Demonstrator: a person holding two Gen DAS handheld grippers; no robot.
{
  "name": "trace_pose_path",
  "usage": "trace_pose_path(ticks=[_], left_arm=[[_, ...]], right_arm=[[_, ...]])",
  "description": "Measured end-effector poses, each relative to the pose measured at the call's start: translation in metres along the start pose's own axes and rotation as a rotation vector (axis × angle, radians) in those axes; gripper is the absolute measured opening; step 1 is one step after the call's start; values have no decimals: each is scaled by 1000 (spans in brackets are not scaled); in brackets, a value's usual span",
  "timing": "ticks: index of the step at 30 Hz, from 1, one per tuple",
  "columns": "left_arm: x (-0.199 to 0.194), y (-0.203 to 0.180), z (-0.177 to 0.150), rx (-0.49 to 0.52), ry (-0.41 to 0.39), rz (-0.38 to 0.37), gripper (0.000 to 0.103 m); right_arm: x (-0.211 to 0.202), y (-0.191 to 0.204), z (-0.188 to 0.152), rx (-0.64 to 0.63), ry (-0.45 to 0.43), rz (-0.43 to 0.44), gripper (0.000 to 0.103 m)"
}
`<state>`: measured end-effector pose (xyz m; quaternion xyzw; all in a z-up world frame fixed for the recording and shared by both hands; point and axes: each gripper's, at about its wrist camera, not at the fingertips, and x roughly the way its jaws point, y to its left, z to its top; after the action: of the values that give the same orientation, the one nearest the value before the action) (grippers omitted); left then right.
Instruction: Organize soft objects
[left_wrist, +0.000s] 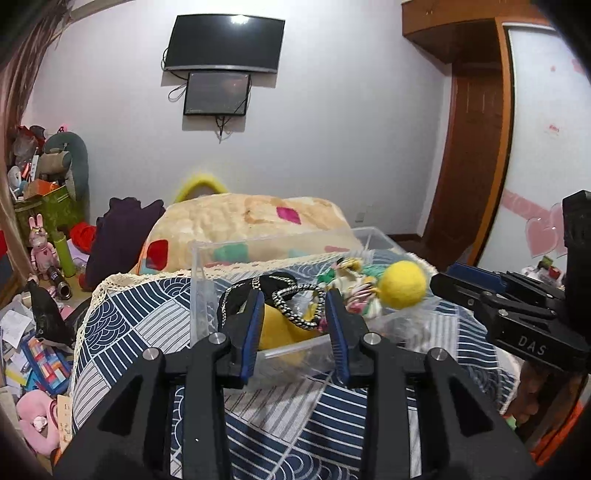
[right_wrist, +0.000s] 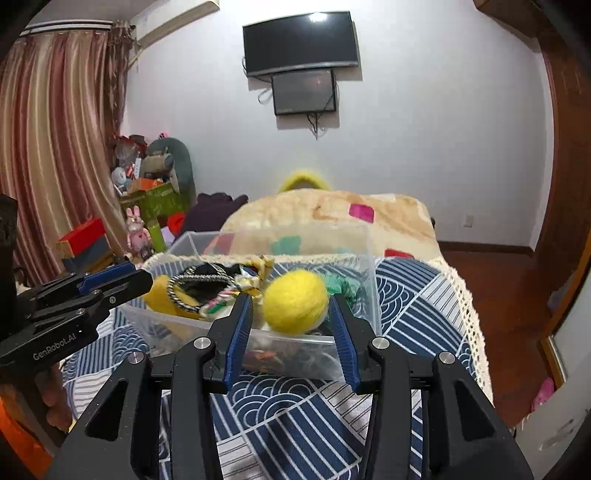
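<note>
A clear plastic bin (left_wrist: 199, 280) (right_wrist: 371, 258) stands on a blue-and-white patterned cloth (left_wrist: 280, 424) (right_wrist: 288, 413). In it lie a black-and-white braided rope (left_wrist: 295, 317) (right_wrist: 177, 295), a yellow soft item (left_wrist: 280, 332) (right_wrist: 157, 293), striped fabric pieces (left_wrist: 354, 291) and green fabric (right_wrist: 343, 284). A yellow felt ball (left_wrist: 404, 284) (right_wrist: 295, 301) sits blurred over the bin's contents. My left gripper (left_wrist: 295, 317) is open and empty before the bin. My right gripper (right_wrist: 291, 317) is open with the ball between its fingers, apart from both pads.
A folded cream blanket (left_wrist: 251, 218) (right_wrist: 332, 210) lies behind the bin. Cluttered toys, boxes and a green bag (left_wrist: 48, 206) stand at the left wall. Striped curtains (right_wrist: 55, 147) hang left. A wooden door (left_wrist: 469, 147) and wooden floor (right_wrist: 491, 280) are right.
</note>
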<state>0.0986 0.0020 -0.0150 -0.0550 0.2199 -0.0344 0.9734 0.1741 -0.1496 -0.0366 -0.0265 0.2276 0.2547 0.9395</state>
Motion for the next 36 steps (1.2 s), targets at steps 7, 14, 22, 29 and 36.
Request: trace_pose_path(ticks=[7,14,22,29,36], left_arm=[[-34,-3,1,-5,-56,-48,35],[-63,-3,1,-23,-119,-72,55],[-82,-6,-7,-23,-170,-82,74],[-84,-7,-11,-18,-194,-42,85],[-87,-7,-16,-10,-208,-22,90]], right_arm=[[-38,13,9,-46,-92,16,39],[-61,22,14,-63,-155,32,41],[-64,28,8,-56,-193,36,70],[-61,28,1,-47,-198,25,78],[-60,22,-3,-32,-196,23,79]])
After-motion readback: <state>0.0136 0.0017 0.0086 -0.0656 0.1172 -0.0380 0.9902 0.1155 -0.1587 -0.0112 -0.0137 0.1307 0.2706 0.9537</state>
